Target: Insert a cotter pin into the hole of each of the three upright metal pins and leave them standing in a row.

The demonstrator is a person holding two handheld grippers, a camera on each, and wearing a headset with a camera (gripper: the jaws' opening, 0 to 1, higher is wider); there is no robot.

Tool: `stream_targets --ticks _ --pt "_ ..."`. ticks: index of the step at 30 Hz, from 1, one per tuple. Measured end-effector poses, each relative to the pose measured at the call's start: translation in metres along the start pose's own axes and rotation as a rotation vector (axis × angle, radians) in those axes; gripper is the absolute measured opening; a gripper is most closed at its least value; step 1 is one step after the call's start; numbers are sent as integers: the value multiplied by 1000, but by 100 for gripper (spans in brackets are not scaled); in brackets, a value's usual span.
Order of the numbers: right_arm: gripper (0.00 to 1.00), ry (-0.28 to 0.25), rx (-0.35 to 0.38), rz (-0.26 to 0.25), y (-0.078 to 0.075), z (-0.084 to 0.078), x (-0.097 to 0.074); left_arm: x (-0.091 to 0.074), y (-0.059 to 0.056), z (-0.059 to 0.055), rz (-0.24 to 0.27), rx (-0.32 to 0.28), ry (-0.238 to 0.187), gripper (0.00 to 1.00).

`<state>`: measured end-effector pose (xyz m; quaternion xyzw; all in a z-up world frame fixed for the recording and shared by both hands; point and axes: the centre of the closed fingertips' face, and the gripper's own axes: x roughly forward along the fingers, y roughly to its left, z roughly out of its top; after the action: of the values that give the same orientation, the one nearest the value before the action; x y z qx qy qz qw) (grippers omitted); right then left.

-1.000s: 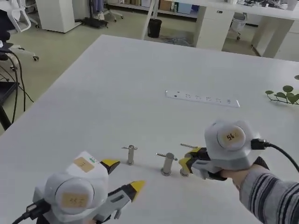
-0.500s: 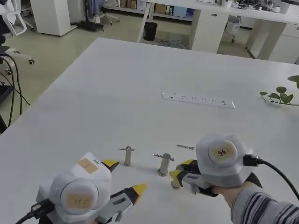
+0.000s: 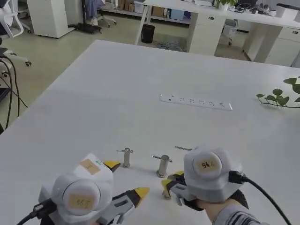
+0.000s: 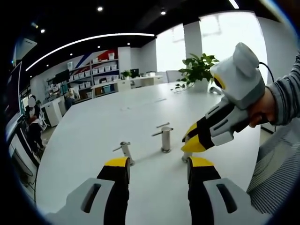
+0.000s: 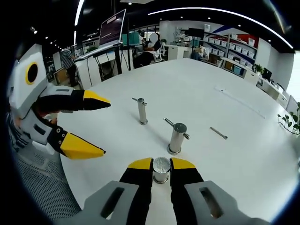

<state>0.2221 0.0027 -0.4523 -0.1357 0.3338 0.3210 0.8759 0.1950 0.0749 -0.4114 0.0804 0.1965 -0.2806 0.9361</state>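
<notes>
With our right gripper (image 5: 161, 163) clamped on the bare third pin (image 5: 161, 170), we should hold it upright and steady while our left gripper (image 4: 158, 163), jaws apart and empty, fetches the loose cotter pin (image 5: 219, 133) lying beyond the middle pin (image 5: 176, 139).

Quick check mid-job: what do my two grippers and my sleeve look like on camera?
The left gripper and right gripper both have rounded light-grey housings and black jaws with yellow tips. Each carries tan stickers on a round cap; the digits are hard to read. A black cable leaves each housing. The sleeve is grey with dark stripes.
</notes>
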Motion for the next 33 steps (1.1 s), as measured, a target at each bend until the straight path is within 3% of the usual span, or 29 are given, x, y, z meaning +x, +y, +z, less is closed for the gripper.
stream_targets --ticks 4,6,9,12,17,20,23,32,33 --pt "9 -11 4 -18 0 1 -2 0 -1 0 -5 -4 -1 47" --pt "9 -21 55 -42 -1 1 -3 1 -2 -1 -8 -4 3 47" --pt "9 -20 70 -64 -1 0 -3 1 -3 -1 -13 -3 4 47" --pt "9 -22 160 -102 -2 0 -3 2 -3 -1 -15 -2 6 47" --pt "10 -8 188 -128 -3 -2 0 2 -4 -3 -16 0 13 48" --pt "15 -31 271 -104 -1 -3 1 2 -3 -3 -13 2 14 48" --pt "27 -38 246 -102 -2 -4 -2 2 -3 -3 -13 2 11 49" --pt "32 -47 196 -20 -4 -10 -15 3 0 -3 1 -12 10 58" --pt "32 -46 177 9 -2 -12 -17 3 0 -3 2 -18 8 59"
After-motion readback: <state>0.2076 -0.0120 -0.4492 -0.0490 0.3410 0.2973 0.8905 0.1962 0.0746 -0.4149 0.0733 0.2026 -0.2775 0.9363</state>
